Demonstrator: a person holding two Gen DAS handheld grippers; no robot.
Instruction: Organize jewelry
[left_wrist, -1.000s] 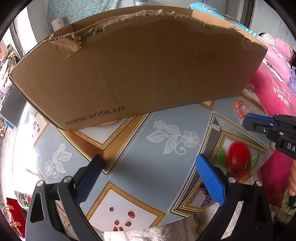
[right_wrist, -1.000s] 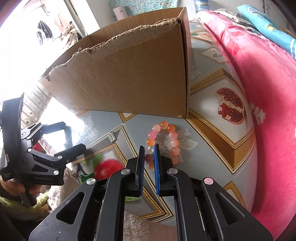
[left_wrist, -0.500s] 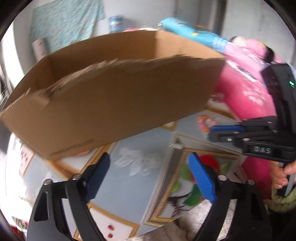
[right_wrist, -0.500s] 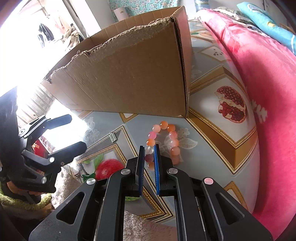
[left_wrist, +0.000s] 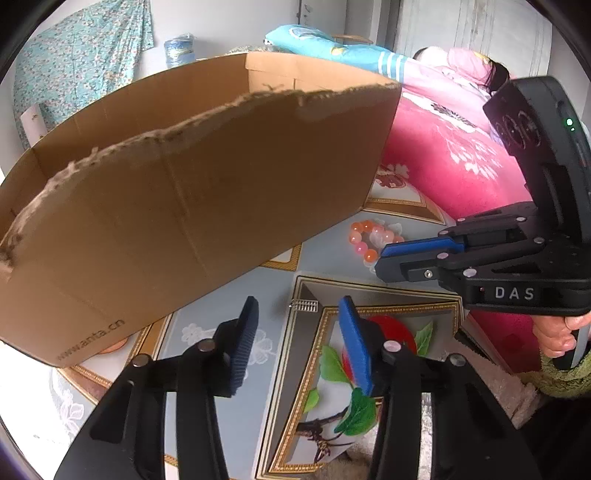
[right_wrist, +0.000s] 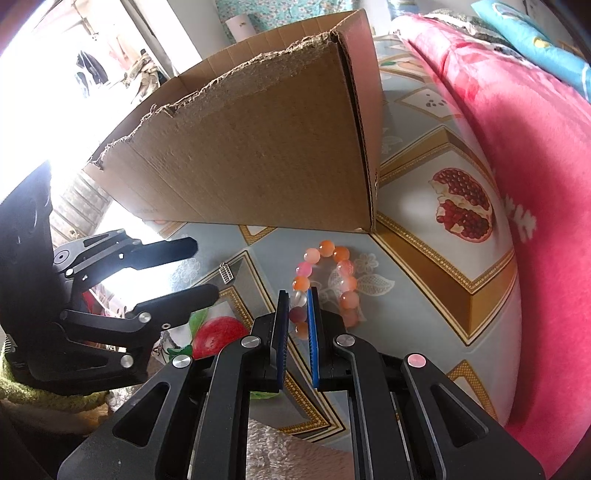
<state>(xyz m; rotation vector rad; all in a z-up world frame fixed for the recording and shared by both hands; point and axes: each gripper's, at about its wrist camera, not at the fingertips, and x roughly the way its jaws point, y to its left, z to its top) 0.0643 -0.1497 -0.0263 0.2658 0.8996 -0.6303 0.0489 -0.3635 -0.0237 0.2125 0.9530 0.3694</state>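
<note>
A bracelet of orange and pink beads (right_wrist: 332, 284) lies on the patterned tablecloth by the near right corner of a torn cardboard box (right_wrist: 258, 147); it also shows in the left wrist view (left_wrist: 365, 236). My right gripper (right_wrist: 297, 295) sits at the bracelet's near side, jaws nearly shut with a narrow gap, beads seen between them. A small silver charm (left_wrist: 303, 305) lies just ahead of my open left gripper (left_wrist: 299, 314); it shows in the right wrist view (right_wrist: 226, 273) too.
The cardboard box (left_wrist: 184, 203) stands tall behind both grippers. A pink blanket (right_wrist: 535, 147) rises along the right side. The tablecloth (right_wrist: 424, 258) has fruit prints. A fuzzy cloth (right_wrist: 280, 454) lies at the near edge.
My left gripper has swung right and toward the silver charm, its jaws narrower than before. My right gripper stays at the bracelet with little change.
</note>
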